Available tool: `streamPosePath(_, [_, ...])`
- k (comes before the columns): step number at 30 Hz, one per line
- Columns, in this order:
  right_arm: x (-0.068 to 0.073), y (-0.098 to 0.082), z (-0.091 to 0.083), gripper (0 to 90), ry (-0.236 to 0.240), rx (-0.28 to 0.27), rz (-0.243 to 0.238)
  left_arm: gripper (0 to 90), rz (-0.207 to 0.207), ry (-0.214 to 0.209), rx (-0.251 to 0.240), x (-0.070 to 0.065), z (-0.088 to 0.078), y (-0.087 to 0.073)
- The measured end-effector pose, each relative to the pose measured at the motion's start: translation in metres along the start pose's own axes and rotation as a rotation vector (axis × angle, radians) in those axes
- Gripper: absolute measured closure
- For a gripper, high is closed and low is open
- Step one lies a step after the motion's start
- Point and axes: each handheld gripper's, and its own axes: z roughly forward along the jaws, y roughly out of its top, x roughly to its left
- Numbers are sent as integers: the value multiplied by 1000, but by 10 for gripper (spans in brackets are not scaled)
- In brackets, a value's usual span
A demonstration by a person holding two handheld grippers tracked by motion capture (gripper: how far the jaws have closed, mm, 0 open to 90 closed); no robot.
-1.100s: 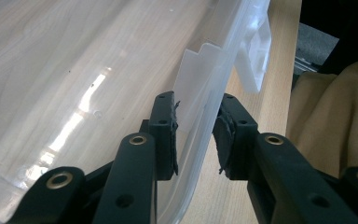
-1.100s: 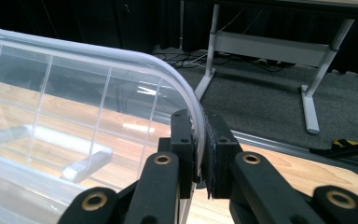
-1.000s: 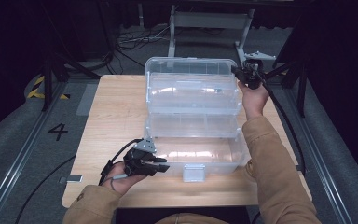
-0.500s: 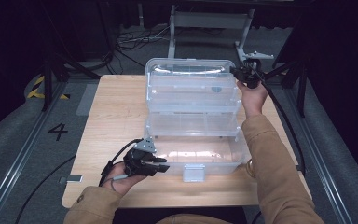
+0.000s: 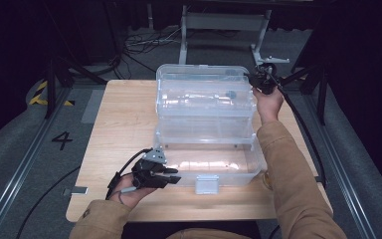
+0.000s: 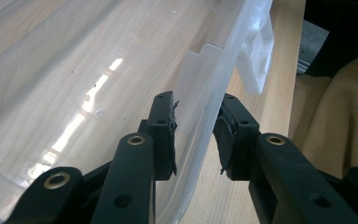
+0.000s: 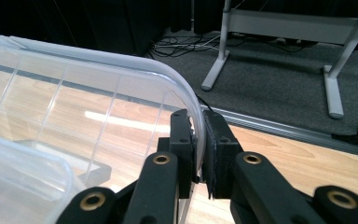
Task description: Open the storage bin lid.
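Currently we hold two grippers on clear plastic storage bins that sit on the light wooden table (image 5: 114, 119). Our left gripper (image 5: 171, 175) is at the near left corner of the low, clear rectangular plastic bin (image 5: 214, 162) nearest us, which carries a small white latch (image 5: 207, 184) on its front edge. In the left gripper view the thin transparent wall (image 6: 209, 100) passes between the black jaws, with a visible gap on each side of it, so the pads are not pressing; the grip reads as released, straddling the rim. Our right gripper (image 5: 259, 79) is at the far right corner of the taller clear ribbed plastic bin (image 5: 204, 97), which stands just behind the low one, apparently resting on its far part. In the right gripper view (image 7: 200, 140) both pads are clenched on the curved rim (image 7: 121, 65) of that bin. Beyond the table we see grey carpet and a metal stand (image 7: 279, 21).
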Motion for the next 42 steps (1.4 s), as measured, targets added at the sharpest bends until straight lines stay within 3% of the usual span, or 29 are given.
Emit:
streamPosePath(18, [-5,-6,15,832,12,37,33,694,0,2,0,0,0,0])
streamPosePath(39, [-9,-18,35,827,-1,122,74,693,9,8,-3,-1,0,0])
streamPosePath(42, [-11,-22,39,817,11,144,100,692,10,9,-3,-1,0,-1])
